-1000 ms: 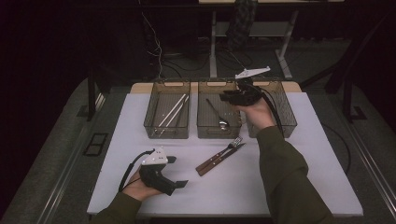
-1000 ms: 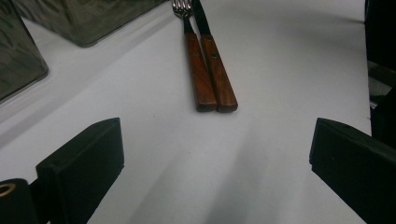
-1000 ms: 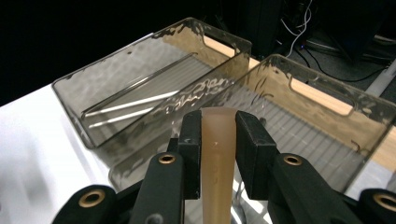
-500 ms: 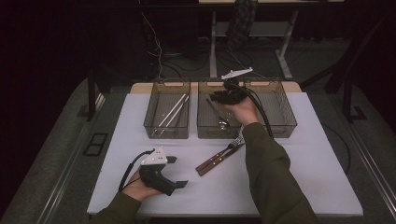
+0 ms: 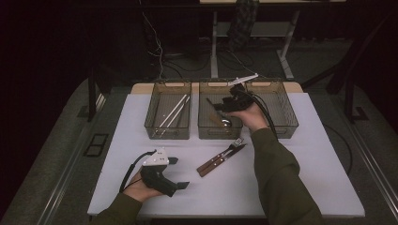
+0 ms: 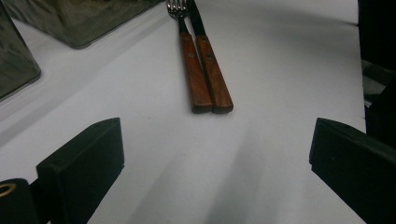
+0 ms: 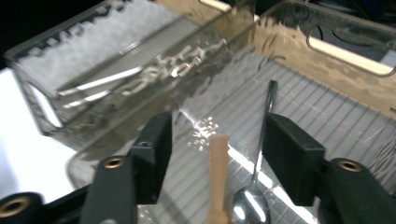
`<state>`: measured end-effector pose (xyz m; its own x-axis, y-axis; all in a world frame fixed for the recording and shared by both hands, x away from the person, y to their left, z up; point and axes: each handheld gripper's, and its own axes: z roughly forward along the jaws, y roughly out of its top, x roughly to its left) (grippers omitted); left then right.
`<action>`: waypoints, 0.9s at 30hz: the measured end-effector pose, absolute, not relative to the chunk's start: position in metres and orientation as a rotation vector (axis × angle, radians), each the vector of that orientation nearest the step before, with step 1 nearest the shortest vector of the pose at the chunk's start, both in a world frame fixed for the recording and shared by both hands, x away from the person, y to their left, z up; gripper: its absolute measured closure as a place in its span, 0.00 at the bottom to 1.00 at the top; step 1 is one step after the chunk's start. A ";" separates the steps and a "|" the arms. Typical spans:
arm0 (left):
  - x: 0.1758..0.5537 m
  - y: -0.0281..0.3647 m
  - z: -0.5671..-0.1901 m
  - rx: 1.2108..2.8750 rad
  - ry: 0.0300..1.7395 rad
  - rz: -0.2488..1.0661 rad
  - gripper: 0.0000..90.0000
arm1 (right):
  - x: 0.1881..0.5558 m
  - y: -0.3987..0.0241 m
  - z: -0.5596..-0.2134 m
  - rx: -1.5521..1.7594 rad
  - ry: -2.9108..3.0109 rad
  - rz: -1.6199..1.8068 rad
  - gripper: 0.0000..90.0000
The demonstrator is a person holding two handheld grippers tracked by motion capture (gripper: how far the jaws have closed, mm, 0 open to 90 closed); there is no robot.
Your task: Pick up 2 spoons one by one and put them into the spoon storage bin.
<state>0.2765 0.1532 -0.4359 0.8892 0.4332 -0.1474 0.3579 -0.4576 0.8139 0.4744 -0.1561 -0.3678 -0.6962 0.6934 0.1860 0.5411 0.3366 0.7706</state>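
Observation:
My right gripper (image 5: 224, 105) reaches down into the middle basket (image 5: 218, 133). In the right gripper view its jaws (image 7: 222, 149) stand open and have just been opening. A tan wooden handle (image 7: 218, 177) lies between them, touched by neither pad. A metal spoon (image 7: 250, 205) lies beside it on the basket floor. A fork and a knife with wooden handles (image 5: 220, 157) lie side by side on the white table. My left gripper (image 5: 179, 172) rests on the table at the near left, open with nothing between its fingers, pointing at the fork and knife (image 6: 205, 70).
The left basket (image 5: 167, 131) holds long metal rods. The right basket (image 5: 281, 123) stands next to the middle one, along the table's far edge. Bare white tabletop (image 5: 319, 178) spreads to the right of the cutlery.
My right hand has moved left from the wall between the middle and right baskets and sunk into the middle basket. The left hand has stayed in place.

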 end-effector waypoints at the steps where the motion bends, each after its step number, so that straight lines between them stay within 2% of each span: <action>1: 0.277 0.153 -0.436 2.095 0.570 0.100 0.02 | 0.472 -0.158 -0.366 1.133 2.421 1.310 0.41; 7: 0.277 0.153 -0.437 2.097 0.576 0.104 0.02 | 0.449 -0.174 -0.356 1.077 2.407 1.375 0.27; 13: 0.277 0.152 -0.437 2.107 0.587 0.112 0.02 | 0.423 -0.194 -0.356 1.107 2.309 1.442 0.18; 27: 0.277 0.152 -0.437 2.109 0.599 0.120 0.02 | 0.363 -0.234 -0.380 1.090 2.264 1.366 0.16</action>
